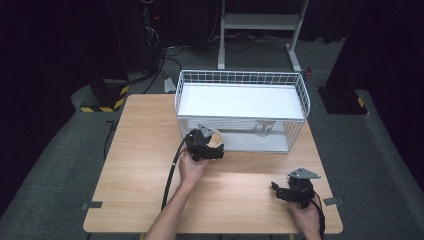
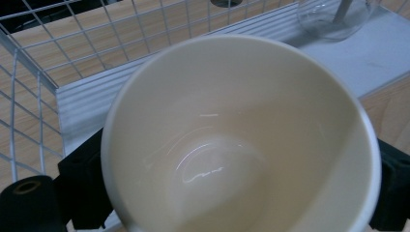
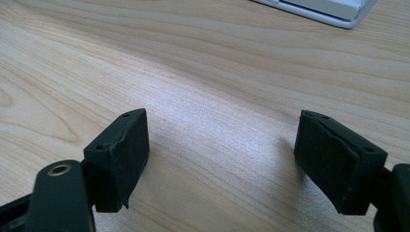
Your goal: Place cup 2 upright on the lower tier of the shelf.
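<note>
Left claw: your left claw grips the cream round ceramic cup, one black jaw on each side of its wall, mouth tilted toward the camera.
Cup place: the cup sits just in front of the white wire-mesh rack, near its lower left corner.
Rack edge: in the left gripper view the wire wall stands close behind the cup; a clear glass rests on the lower shelf.
Right claw: your right claw hangs wide apart and empty over the light wooden desk.
Open room: bare desk lies between both claws and along the left side.
</note>
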Demonstrator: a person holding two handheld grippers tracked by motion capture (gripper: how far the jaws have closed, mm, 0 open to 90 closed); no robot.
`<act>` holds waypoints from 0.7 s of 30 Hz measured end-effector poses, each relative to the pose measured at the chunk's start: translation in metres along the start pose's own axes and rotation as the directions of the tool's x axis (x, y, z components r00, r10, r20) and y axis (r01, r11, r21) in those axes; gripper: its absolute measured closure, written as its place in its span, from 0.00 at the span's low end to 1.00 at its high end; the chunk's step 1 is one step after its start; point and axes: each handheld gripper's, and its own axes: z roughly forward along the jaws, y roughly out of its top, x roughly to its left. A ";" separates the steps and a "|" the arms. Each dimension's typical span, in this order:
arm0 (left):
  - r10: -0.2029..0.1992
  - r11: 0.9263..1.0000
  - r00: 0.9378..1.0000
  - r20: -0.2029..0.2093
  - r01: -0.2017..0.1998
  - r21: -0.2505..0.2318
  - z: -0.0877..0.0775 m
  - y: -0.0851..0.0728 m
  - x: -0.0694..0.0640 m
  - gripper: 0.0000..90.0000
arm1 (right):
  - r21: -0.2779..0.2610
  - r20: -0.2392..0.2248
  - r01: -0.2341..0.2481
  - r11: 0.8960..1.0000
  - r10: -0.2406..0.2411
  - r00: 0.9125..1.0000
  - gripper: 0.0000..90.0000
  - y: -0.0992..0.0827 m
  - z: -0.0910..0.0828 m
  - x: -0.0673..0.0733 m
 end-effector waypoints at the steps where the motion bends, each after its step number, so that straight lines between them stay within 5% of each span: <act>1: -0.007 1.000 1.000 0.000 0.007 -0.002 0.001 0.000 0.001 0.10 | -0.001 0.000 0.003 1.000 -0.003 1.000 0.23 0.000 0.000 0.000; 21: -0.054 0.998 0.998 -0.012 0.054 -0.018 0.017 -0.001 0.010 0.10 | -0.003 0.000 0.005 1.000 -0.005 1.000 0.23 0.000 0.000 0.000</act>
